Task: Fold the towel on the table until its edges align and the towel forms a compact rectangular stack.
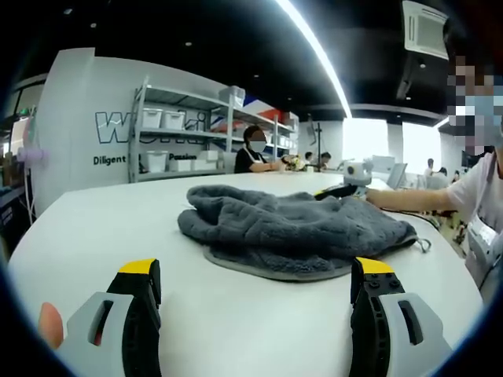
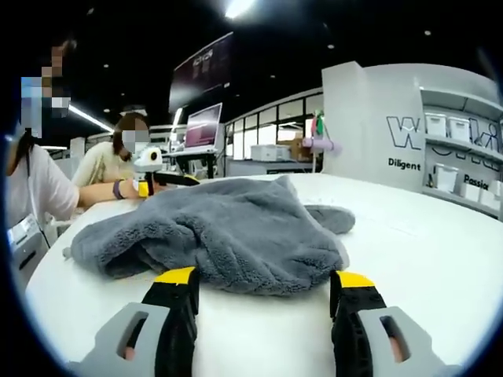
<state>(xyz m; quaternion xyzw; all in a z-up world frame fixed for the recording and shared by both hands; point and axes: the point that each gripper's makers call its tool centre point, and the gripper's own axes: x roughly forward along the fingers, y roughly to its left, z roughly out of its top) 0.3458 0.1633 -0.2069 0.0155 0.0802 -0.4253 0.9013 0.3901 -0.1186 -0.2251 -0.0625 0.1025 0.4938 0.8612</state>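
The fluffy fleece towel (image 1: 292, 229) is plain slate grey, unpatterned, on a glossy white round table (image 1: 118, 228). Both the left gripper (image 1: 255, 287) and right gripper (image 2: 263, 294) have black jaws, yellow tips and light grey bodies.

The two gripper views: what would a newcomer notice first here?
A crumpled grey towel lies in a heap on the white table, not yet folded. Both pairs of yellow-tipped tongs stand open before it, the left tongs and the right tongs.

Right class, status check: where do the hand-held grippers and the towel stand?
Left hand-held gripper open, short of cloth. Right hand-held gripper open, at its edge. Crumpled grey fleece towel unfolded on round white table. Nothing in the way.
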